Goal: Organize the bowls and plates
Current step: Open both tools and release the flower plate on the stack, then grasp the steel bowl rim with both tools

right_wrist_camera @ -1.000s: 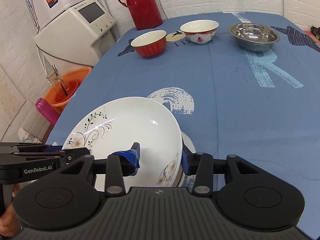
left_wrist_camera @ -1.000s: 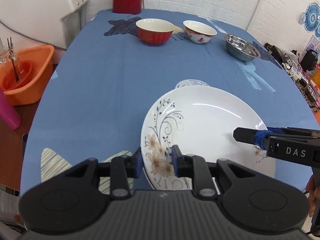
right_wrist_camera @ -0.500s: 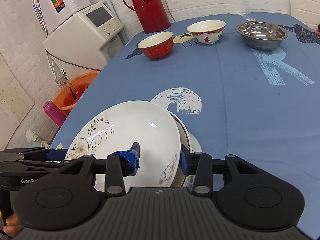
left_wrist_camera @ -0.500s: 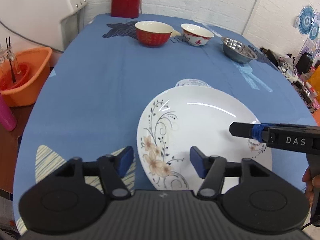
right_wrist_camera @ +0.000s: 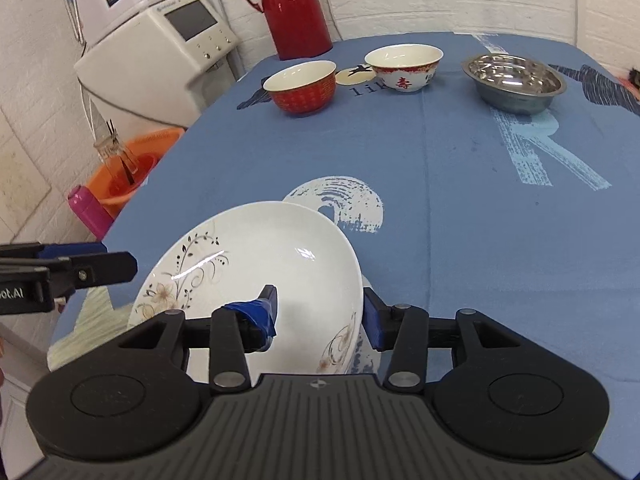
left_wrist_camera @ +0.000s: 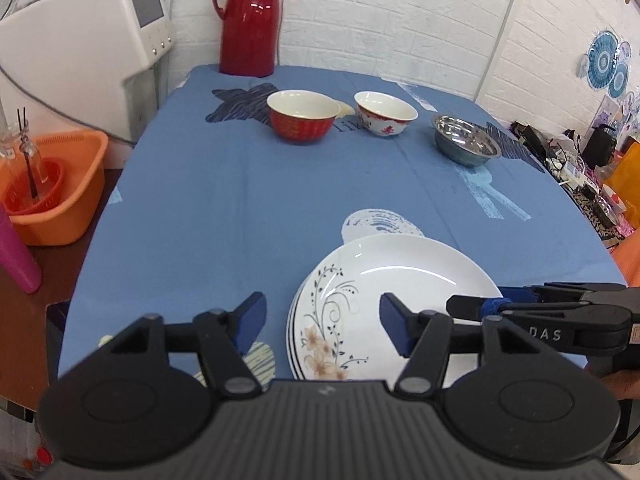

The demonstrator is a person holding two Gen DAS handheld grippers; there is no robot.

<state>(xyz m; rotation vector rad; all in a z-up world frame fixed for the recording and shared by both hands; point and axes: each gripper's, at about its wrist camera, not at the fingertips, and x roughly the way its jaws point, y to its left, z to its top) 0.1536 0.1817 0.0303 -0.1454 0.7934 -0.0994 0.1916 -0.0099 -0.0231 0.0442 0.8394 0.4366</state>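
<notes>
A white plate with a flower print [left_wrist_camera: 400,276] [right_wrist_camera: 260,256] lies on top of a stack of like plates [left_wrist_camera: 295,330] at the near edge of the blue table. My right gripper [right_wrist_camera: 318,316] is shut on its right rim, one finger inside the plate and one outside, and holds that side a little raised. My left gripper [left_wrist_camera: 322,324] stands open just short of the plate's left rim and touches nothing. At the far end stand a red bowl [left_wrist_camera: 302,122], a white bowl with red marks [left_wrist_camera: 384,118] and a steel bowl [left_wrist_camera: 466,146].
A red thermos [left_wrist_camera: 248,20] stands at the table's far left corner, with a white appliance [left_wrist_camera: 80,40] beside the table. An orange basin [left_wrist_camera: 52,184] and a pink bottle [left_wrist_camera: 16,256] sit low on the left. Cluttered items [left_wrist_camera: 580,168] line the right side.
My left gripper let go of the plate's left rim, opened wide and drew back. The plate sank onto the stack. My right gripper kept its hold on the rim.
</notes>
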